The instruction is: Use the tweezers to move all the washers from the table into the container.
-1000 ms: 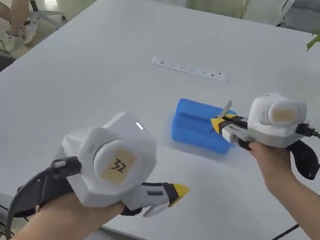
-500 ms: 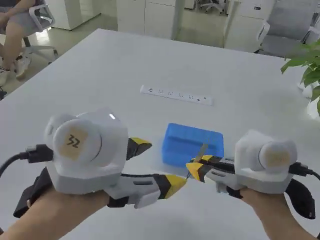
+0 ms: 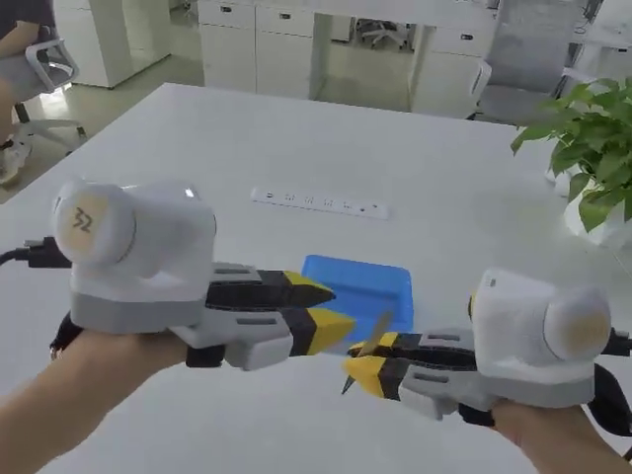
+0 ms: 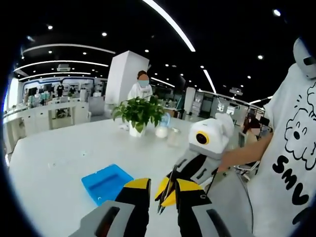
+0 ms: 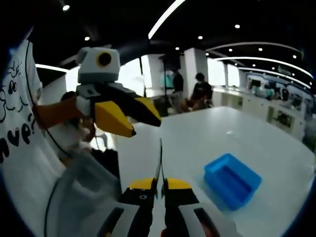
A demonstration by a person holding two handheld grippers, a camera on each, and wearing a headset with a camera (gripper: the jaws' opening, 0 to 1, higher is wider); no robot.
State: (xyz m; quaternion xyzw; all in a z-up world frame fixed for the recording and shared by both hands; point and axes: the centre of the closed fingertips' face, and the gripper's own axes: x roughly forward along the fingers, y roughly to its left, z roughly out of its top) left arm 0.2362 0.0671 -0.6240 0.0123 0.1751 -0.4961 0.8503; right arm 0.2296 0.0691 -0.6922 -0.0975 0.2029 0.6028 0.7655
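Tweezers (image 3: 375, 332) came back off the bin (image 3: 357, 284), clenched in my right gripper (image 3: 363, 367); left gripper (image 3: 341, 308) jaws released. Drop looks done, I think.

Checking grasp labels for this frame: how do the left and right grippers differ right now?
The left gripper has its jaws apart, gripping nothing; the right gripper is shut on the tweezers. In the head view the left gripper sits higher, by the blue container; the right gripper sits lower, nearer the person. Both have yellow-tipped jaws and point toward each other.
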